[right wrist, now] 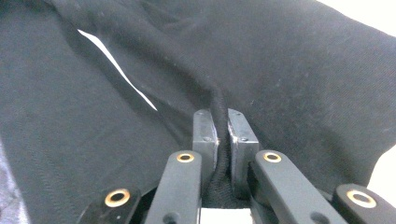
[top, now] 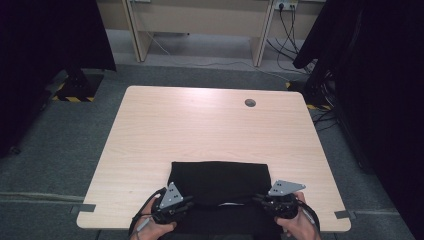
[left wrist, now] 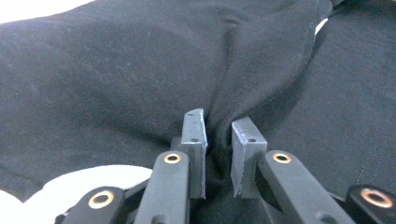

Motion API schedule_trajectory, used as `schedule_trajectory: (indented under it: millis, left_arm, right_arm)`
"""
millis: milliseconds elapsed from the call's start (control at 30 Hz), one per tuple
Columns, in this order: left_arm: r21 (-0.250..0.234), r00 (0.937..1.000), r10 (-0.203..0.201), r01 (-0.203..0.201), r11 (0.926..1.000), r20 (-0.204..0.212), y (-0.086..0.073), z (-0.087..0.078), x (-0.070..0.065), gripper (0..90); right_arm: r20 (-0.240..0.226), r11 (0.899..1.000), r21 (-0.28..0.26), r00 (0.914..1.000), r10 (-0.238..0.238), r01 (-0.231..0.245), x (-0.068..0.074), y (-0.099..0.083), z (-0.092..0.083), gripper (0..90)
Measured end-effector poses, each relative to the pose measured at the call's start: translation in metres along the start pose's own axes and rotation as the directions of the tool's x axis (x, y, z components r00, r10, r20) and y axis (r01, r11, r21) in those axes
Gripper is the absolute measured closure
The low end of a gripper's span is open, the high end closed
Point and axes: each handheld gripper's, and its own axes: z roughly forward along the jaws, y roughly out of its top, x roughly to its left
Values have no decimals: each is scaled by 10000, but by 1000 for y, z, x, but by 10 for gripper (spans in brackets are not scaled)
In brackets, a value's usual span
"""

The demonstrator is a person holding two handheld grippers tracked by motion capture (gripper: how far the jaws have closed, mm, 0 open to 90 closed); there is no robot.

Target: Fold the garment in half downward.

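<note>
While pinching black cloth (top: 217,180), left tool (left wrist: 218,140) & right tool (right wrist: 223,135) both clamp its folds.

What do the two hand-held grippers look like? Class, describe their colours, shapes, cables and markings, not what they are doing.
Each of the two, the left gripper and the right gripper, has a black body topped by a grey three-cornered plate with small dark holes. In the gripper views, each has two black jaws with brass-coloured rivet rings and flat, squared, dark pads. A cable trails from each. The hands are bare; no sleeves are visible.
</note>
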Motion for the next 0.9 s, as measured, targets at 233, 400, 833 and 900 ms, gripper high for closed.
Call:
schedule_trajectory:
  millis: [233, 400, 833, 900]
  left_arm:
    - [171, 9994, -338, 339, 9993, -21, 7, 6, 6, 771]
    - [276, 9991, -292, 301, 9992, -311, 19, 17, 17, 771]
    - [-84, 9932, -556, 551, 9984, -1025, 54, 35, 60, 840]
    - [-432, 9921, -596, 551, 9975, -1104, 59, 26, 63, 847]
  right_arm:
    - [312, 9997, 143, 9993, -207, 202, -2, 5, 4, 850]
    - [628, 9999, 113, 9980, -28, 21, -21, 17, 15, 850]
    - [1199, 9995, -169, 9923, 294, -276, -66, 59, 38, 852]
    - [1198, 9991, -366, 9925, 248, -206, -66, 65, 33, 852]
